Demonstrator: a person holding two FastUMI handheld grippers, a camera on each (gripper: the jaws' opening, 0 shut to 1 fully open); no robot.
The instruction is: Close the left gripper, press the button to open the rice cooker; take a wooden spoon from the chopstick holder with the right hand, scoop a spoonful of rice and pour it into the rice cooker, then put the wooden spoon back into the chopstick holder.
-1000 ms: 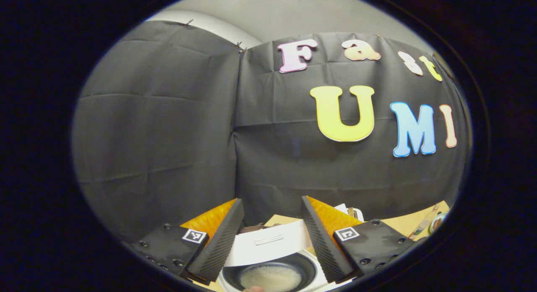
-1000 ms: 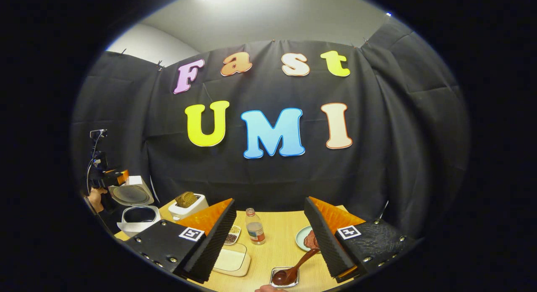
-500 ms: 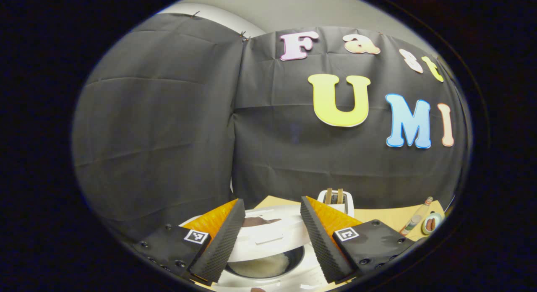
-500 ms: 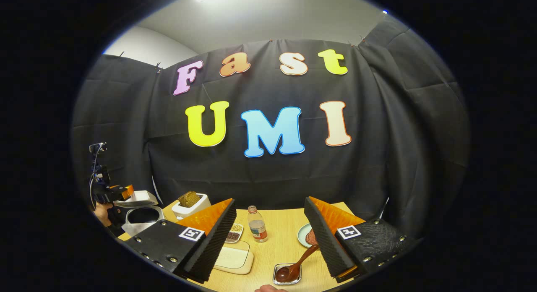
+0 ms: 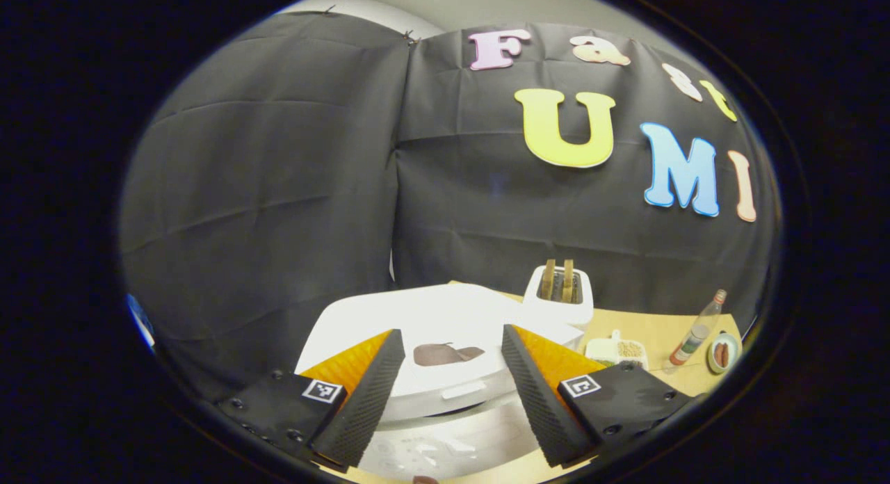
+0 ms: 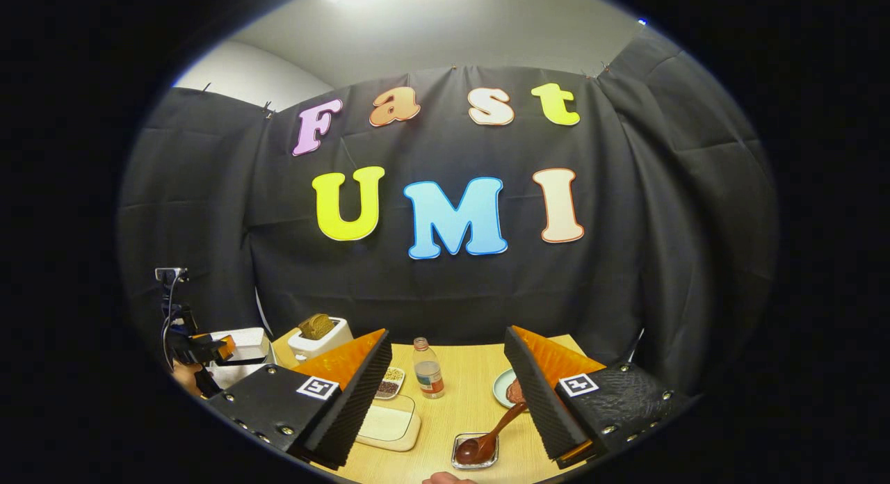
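Now rice cooker [image 5: 445,331] lid nearly down, low between spread fingers of left gripper [image 5: 450,393], toaster [image 5: 558,296] behind it, right gripper [image 6: 445,400] also gaping over table [image 6: 452,414], wooden spoon [image 6: 490,439] resting in small tray [image 6: 459,462].

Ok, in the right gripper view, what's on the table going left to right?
Rice cooker → toaster → small dish of beans → bottle → wooden spoon in its metal tray → plate.

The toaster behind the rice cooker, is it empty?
No, two slices stand in the slots of the toaster in the left gripper view.
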